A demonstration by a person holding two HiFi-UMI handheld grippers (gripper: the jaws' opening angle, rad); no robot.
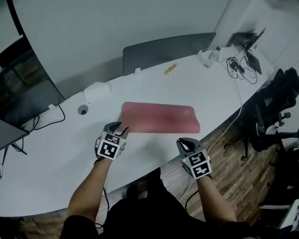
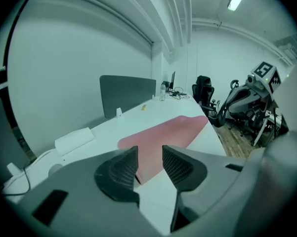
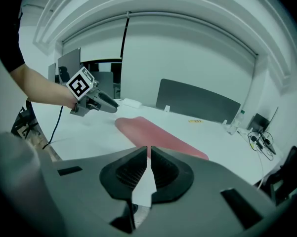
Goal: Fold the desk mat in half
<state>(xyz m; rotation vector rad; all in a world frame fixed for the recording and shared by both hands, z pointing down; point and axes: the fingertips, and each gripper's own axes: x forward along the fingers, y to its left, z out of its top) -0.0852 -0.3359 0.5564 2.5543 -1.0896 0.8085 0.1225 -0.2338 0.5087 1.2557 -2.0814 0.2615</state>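
One desk mat [image 1: 159, 117]: it is red and is lying flat near the middle of the white table [image 1: 139, 81] as a long, thin strip. It is running from left to right in front of the person [image 1: 154, 215].
Left gripper [image 1: 120, 130]: the person is holding it just by the mat's near left corner, and it is pointing down at the table. Its fingers are standing partly apart and are holding nothing. The mat's corner is showing past the gap.
Right gripper [image 1: 186, 143]: it is hanging by the near edge of the table, in front of the mat's right end and apart from it. Its fingers are sitting almost together, with only a thin slit between them, and they are gripping nothing.
Behind the mat: a grey screen [image 1: 166, 51] is standing along the far edge of the table, and a white box [image 1: 97, 91] is lying near the far left of the mat.
Far right end of the table: a bottle [image 1: 216, 54] is standing beside some black cables [image 1: 239, 68].
Floor: a black chair [image 1: 276, 103] is standing on the wood boards to the right of the table.
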